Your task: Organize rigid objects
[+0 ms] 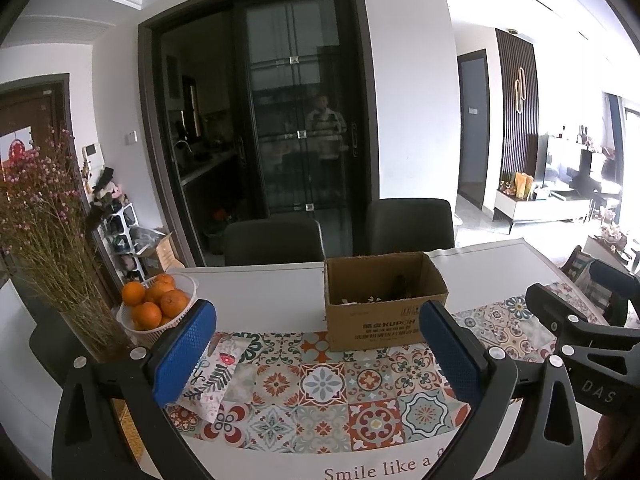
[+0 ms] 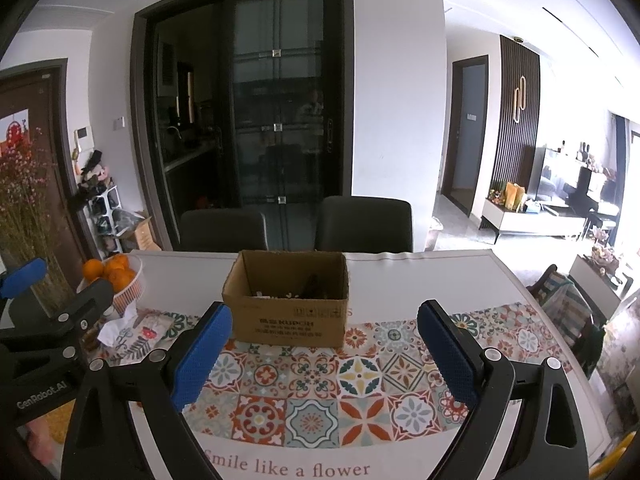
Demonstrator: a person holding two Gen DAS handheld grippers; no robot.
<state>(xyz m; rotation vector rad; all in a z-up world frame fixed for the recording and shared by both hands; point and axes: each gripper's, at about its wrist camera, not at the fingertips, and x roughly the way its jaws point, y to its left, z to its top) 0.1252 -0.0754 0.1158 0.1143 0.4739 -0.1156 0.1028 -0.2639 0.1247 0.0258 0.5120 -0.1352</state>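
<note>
- While both pairs of fingers stand wide with nothing between them, you look to be either at the very start or between picks; your left gripper (image 1: 316, 356) and right gripper (image 2: 324, 354) both hover over the patterned runner (image 2: 352, 380), and neither touches anything.
- Between the blue pads (image 1: 186, 354) only tiles of the runner show, so no rigid object lies within reach of a simple close.
- Ahead of both grippers, the cardboard box (image 2: 286, 300) sits open-topped on the tabletop (image 1: 260, 292), its near edge resting on the runner; I judge it the place where the objects are kept, since something dark (image 2: 314, 284) and some pale bits lie inside; what they are I cannot tell.
- Your next move calls for a choice first: find a loose object or reach into the box; either way you must go forward and lower over the box rim, keeping the fingers wide until they straddle the piece.
- From the left wrist view you get the fruit basket (image 1: 160, 304) of oranges and the printed cloth (image 1: 214, 376) just beside the left finger; the right gripper's body shows at its right edge.
- From the right wrist view you see deeper into the box, plus a crumpled white tissue (image 2: 116, 326) by the basket; the left gripper shows at its left edge.
</note>
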